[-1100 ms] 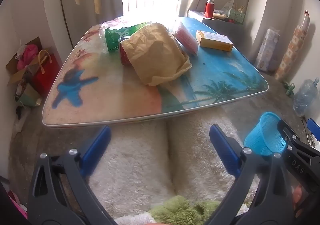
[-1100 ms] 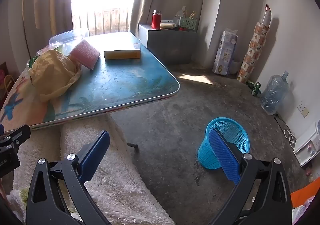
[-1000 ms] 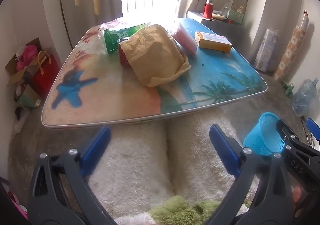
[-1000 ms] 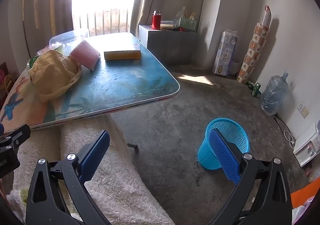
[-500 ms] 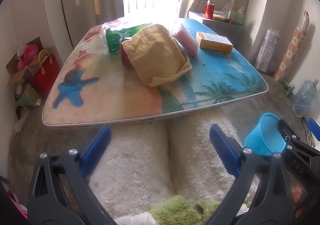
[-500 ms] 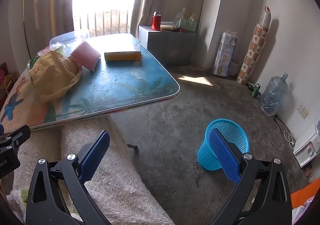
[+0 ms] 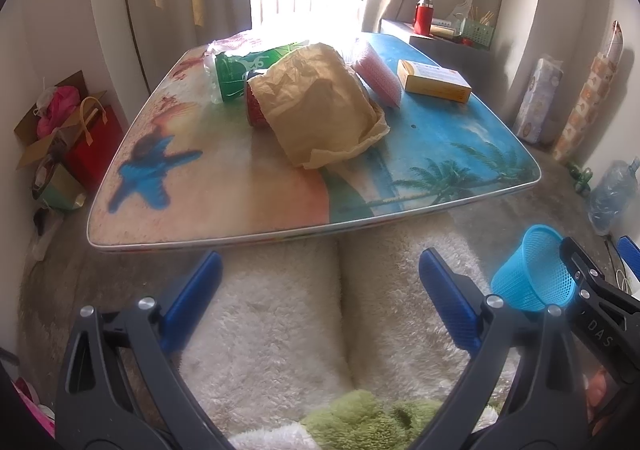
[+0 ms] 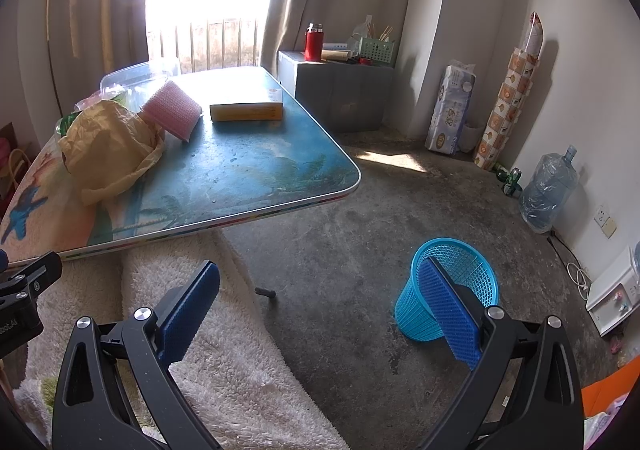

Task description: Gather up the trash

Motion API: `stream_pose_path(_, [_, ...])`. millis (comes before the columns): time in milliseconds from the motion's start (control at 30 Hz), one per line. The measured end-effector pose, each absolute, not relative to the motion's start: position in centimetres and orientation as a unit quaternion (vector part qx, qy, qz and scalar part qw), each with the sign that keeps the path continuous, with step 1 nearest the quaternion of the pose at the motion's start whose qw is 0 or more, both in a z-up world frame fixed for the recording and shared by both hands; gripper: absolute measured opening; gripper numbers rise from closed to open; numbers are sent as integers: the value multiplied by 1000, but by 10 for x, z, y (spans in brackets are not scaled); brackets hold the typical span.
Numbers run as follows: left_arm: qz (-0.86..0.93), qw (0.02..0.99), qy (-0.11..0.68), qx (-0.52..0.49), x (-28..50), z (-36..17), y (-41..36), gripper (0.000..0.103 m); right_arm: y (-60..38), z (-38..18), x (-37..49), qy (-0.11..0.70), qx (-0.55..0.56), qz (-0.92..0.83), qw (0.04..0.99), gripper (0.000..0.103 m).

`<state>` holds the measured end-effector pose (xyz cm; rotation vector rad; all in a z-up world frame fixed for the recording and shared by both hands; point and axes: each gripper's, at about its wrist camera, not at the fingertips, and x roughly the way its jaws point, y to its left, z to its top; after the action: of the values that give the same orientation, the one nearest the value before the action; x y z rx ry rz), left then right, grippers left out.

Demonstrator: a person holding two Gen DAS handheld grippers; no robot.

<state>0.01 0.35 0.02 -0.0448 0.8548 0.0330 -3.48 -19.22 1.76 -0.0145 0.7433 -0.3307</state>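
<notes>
trash, a brown paper bag (image 7: 320, 109), sits upper centre, untouched; nothing has moved since a second ago. left gripper (image 7: 320, 306) and right gripper (image 8: 320, 314) gape wide, empty.

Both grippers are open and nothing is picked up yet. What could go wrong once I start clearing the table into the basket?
The crumpled paper bag leans on the red can and pink sponge; pulling it may roll the can away. The blue basket sits on the floor apart from the table, so carried trash could drop short.
</notes>
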Motion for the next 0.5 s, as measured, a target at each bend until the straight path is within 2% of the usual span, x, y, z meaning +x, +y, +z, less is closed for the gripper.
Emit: stream_pose_path(500, [18, 910, 415, -21, 0, -2, 4, 95, -191, 18, -35, 361, -7, -161, 919, 97])
